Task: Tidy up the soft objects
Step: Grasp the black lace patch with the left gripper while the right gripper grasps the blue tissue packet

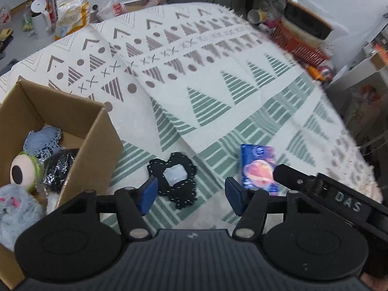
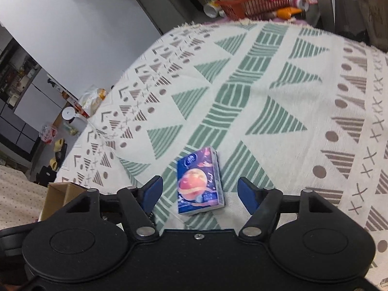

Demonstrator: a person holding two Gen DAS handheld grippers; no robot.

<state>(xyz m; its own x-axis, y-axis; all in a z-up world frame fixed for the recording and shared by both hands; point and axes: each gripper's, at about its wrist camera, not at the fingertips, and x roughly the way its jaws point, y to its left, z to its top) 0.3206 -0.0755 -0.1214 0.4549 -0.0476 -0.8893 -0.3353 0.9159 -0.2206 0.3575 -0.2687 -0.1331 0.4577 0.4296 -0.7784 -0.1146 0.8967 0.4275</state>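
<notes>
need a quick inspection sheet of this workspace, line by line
surface: patterned cloth with green and brown triangles, creased.
job's things: black fabric piece and blue tissue pack lie on the cloth; cardboard box already holds a grey plush, an eyeball toy, a denim piece and a dark item.
clutter: nothing seen on the cloth.
grippers: left hand-held gripper open over the black fabric piece; right hand-held gripper open, straddling the tissue pack.
cables: nothing seen.
surroundings: orange basket with bottles beyond the cloth; white kettle and bags on the floor.
</notes>
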